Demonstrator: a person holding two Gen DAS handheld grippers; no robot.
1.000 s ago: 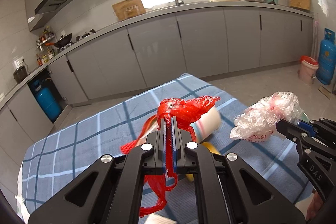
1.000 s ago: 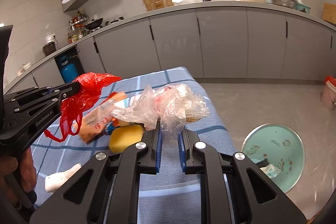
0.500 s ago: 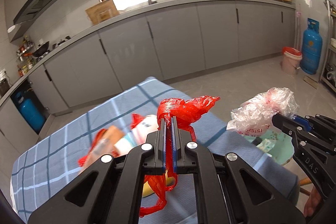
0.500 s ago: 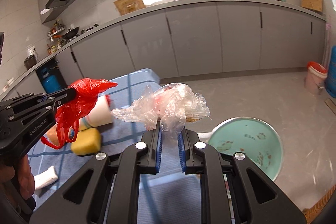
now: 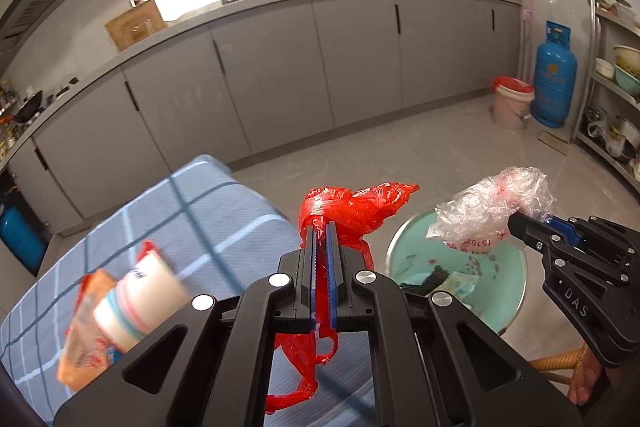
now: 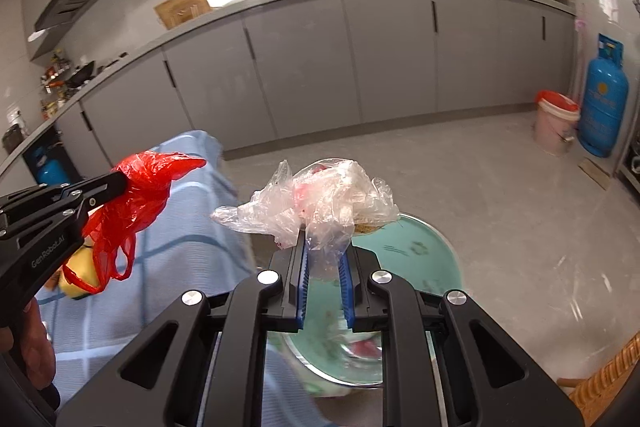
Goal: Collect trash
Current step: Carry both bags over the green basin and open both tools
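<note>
Trash is in transit, by the look of it: the left gripper [image 5: 324,227] is clamped on a crumpled red plastic bag [image 5: 352,205], and the right gripper [image 6: 324,247] pinches a wad of clear plastic film [image 6: 320,201]. Both loads hang in the air past the edge of the blue checked tablecloth [image 5: 192,211], over or near the pale green round basin [image 5: 460,267] on the floor, which holds scraps. The next move likely calls for lowering over the basin and parting the jaws. A snack packet [image 5: 86,331] and cup [image 5: 140,297] remain on the cloth. "GenRobot.AI" marks the left tool, "DAS" the right; the film's printed digits are only partly legible.
</note>
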